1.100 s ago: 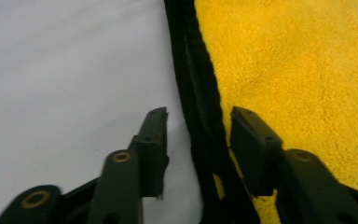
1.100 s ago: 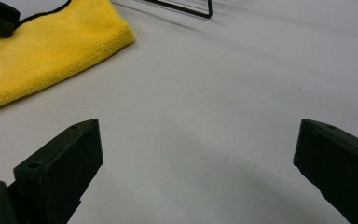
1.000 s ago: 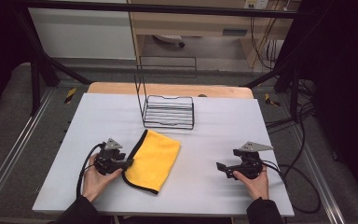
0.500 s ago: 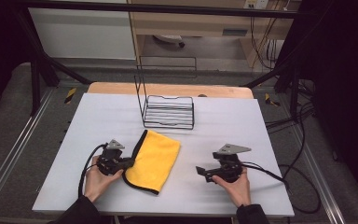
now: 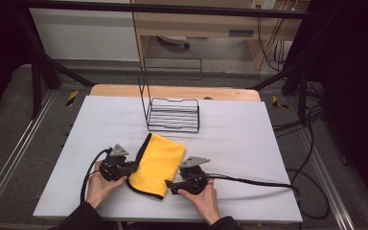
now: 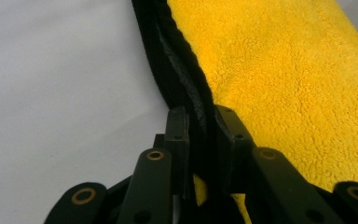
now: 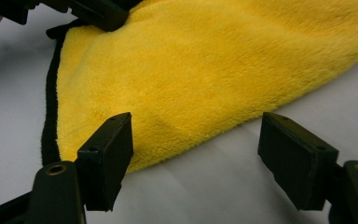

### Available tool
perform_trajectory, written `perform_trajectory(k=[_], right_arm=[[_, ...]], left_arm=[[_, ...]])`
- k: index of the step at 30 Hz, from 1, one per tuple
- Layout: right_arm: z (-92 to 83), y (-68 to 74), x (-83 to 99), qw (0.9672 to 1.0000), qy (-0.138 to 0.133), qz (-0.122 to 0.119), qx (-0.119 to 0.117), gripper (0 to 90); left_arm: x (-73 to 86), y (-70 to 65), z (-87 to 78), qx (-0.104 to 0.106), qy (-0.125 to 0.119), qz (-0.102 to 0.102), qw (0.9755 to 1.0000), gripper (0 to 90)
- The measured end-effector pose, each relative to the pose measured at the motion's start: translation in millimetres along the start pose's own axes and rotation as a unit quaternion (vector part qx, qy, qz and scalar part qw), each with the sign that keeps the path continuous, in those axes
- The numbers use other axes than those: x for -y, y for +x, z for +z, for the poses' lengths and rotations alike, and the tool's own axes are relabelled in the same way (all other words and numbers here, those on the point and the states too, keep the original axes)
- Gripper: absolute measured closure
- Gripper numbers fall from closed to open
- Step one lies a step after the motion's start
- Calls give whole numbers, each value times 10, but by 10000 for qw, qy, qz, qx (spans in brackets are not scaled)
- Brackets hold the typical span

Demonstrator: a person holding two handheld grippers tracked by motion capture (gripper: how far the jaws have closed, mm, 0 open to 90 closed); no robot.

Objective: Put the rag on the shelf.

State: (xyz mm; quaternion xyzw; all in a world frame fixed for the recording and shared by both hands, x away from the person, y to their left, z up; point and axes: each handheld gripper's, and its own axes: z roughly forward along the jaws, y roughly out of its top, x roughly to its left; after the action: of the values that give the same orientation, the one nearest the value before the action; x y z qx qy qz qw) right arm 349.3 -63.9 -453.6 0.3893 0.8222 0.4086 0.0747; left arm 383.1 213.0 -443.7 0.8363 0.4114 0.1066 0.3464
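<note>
While the left gripper (image 5: 135, 166) has kept its place at the left edge of the yellow cloth (image 5: 159, 163), the right gripper (image 5: 171, 184) has travelled in from the right side of the table (image 5: 249, 143) and now sits at the cloth's near right corner, its cable (image 5: 254, 181) trailing off to the right across the table. That is the main change from a second ago, when the right hand was well apart from the cloth.

Nearest to the person, the right gripper's own view shows its jaws standing apart, one pad over the cloth's near corner and the other over bare table; they have just been closing from their widest, but neither pad presses on the fabric yet. Nothing is held on that side.

Just beyond, the left gripper's own view shows its jaws drawn nearly together on the black piped border (image 6: 186, 88) of the cloth, the hem running up between the two pads. These jaws have also just closed, and the grip looks made.

The cloth lies flat on the near half of the table, between the two hands, its far edge near the black wire rack (image 5: 173, 115), which stands upright and empty at the table's middle.

Assessment: one side is secured and the other is about to be taken; with both held, the cloth could be lifted or folded. The right pads may need to come further over the corner to catch fabric rather than table.
</note>
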Motion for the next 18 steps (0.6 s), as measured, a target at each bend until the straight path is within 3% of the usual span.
perform_trajectory(k=[3, 6, 9, 16, 18], right_arm=[[33, 53, 21, 9999, -18, 104, 102, 342], [31, 86, 28, 9999, -10, 133, -13, 476], [46, 159, 58, 9998, -97, 100, 129, 539], [51, 178, 40, 9993, 78, 374, -41, 824], [40, 169, 35, 9993, 102, 350, -76, 870]], left_arm=[[-10, 7, -1, 14, 47, -6, 10000, 758], [-15, 4, -1, 4, 60, -46, 10000, 759], [-23, 7, -1, 3, 80, -162, 9998, 767], [-29, 27, -7, 60, 89, -404, 9991, 777], [-28, 36, -15, 93, 89, -493, 9987, 779]])
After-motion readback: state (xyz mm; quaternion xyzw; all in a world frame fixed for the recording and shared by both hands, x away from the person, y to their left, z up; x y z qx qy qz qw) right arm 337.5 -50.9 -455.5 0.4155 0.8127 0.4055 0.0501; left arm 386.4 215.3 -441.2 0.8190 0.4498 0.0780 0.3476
